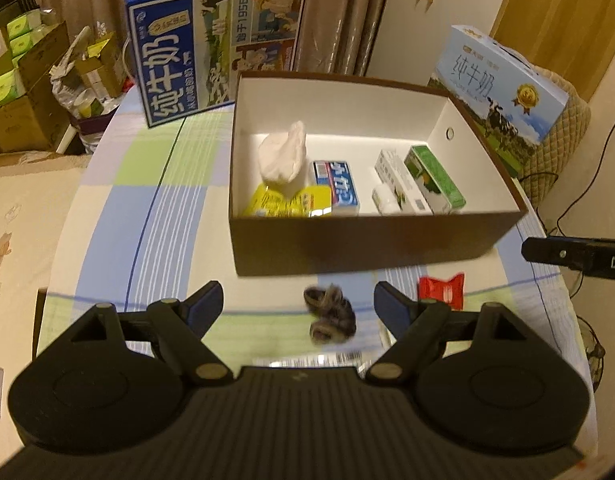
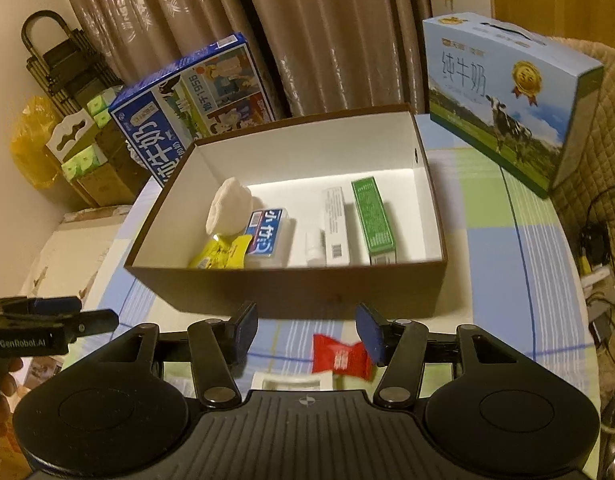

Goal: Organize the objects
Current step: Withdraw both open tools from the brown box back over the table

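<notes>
A brown open box (image 1: 347, 246) (image 2: 291, 288) with a white inside holds a white cloth (image 1: 285, 156) (image 2: 229, 206), a yellow packet (image 1: 285, 202) (image 2: 221, 256), a blue-white toothpaste box (image 1: 335, 186) (image 2: 267, 234), a small white bottle (image 1: 383, 198) (image 2: 313, 248), a white carton (image 1: 399, 180) (image 2: 335, 224) and a green carton (image 1: 433, 178) (image 2: 373, 216). My left gripper (image 1: 299, 304) is open above a fuzzy grey hair tie (image 1: 329, 314) on the table in front of the box. My right gripper (image 2: 305, 334) is open over a red candy packet (image 1: 441, 286) (image 2: 339, 356).
A dark blue milk carton (image 1: 211, 48) (image 2: 187, 108) stands behind the box on the left, a light blue one (image 1: 503, 84) (image 2: 507, 96) on the right. A white item (image 2: 291, 380) lies under the right gripper. The checked tablecloth (image 1: 147, 200) (image 2: 495, 248) covers the round table.
</notes>
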The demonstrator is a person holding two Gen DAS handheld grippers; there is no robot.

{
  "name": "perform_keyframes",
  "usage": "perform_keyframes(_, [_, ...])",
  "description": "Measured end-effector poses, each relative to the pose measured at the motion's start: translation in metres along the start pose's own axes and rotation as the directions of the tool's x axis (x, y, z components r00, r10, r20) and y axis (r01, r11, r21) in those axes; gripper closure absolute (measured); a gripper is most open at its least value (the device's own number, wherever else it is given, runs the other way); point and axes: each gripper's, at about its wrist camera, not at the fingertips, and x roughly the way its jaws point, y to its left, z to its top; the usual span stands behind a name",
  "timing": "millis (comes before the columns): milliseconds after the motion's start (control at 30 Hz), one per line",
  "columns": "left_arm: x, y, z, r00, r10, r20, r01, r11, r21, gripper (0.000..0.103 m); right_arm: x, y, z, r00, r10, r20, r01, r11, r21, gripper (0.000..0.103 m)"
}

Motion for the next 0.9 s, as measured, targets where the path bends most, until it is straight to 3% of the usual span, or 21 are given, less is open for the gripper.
perform_keyframes(433, [-0.021, 0.002, -0.045, 1.000, 0.007, -0.024, -0.007, 0.999, -0.032, 0.024, -0.023, -0.003, -0.041, 1.000, -0.012, -0.021, 0.012, 1.000, 0.028, 0.051])
perform_keyframes(900, [-0.013, -0.001, -0.078, 0.997, 0.003, -0.076, -0.007, 0.999, -0.049, 0.024, -0.018, -0.005, -0.069, 0.997, -0.022, -0.071, 0.024, 0.999, 0.028, 0.051])
